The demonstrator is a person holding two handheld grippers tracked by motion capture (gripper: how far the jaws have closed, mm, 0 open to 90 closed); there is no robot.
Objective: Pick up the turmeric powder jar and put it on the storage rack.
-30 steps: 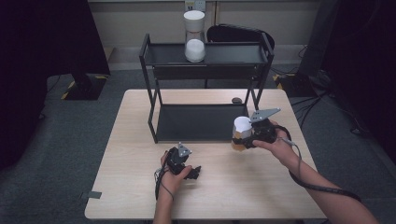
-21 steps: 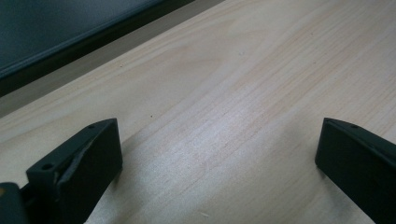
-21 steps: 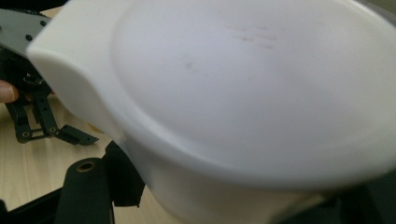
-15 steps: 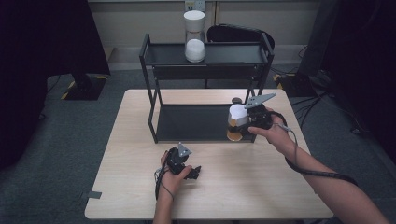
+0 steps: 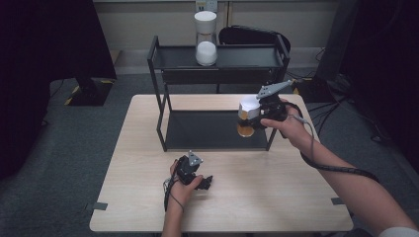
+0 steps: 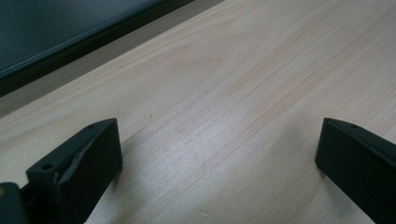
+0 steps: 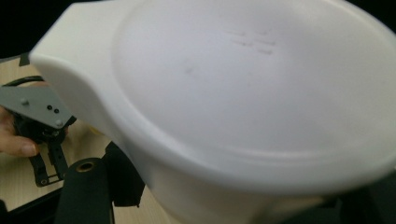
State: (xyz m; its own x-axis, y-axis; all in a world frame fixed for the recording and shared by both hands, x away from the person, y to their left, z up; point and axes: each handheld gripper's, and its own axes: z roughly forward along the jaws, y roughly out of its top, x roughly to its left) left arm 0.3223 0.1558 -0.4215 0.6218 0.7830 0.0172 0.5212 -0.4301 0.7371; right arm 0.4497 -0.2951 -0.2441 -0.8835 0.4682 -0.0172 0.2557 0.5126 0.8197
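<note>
right tool (image 5: 254,116) clamps white-lidded jar (image 5: 247,114) over rack (image 5: 217,129) lower shelf, right end; its jaws hidden by blurred smooth lid (image 7: 252,93) | left tool (image 5: 197,178) gaping, near table (image 5: 276,192) front edge, pale woodgrain | second jar (image 5: 206,38) on rack top

Right tongs (image 5: 253,114) mostly masked by the white-lidded jar (image 5: 248,116) clamped between them; jaw tips not visible from above. In the right gripper view, white lid (image 7: 252,93) blurred from closeness and cut by the top, right and bottom edges; jar body below it hidden, contents possibly orange, too little showing to be sure. Beyond those tongs to the left, left tongs (image 7: 46,158) small and partly cut by the frame edge. In the left gripper view, both jaws cropped at the bottom, right one also at the right edge. Beyond the left tongs, dark band of the shelf (image 6: 70,32) out of focus, edge soft. Near edge of the tabletop (image 5: 222,217) broken by the forearms.
</note>
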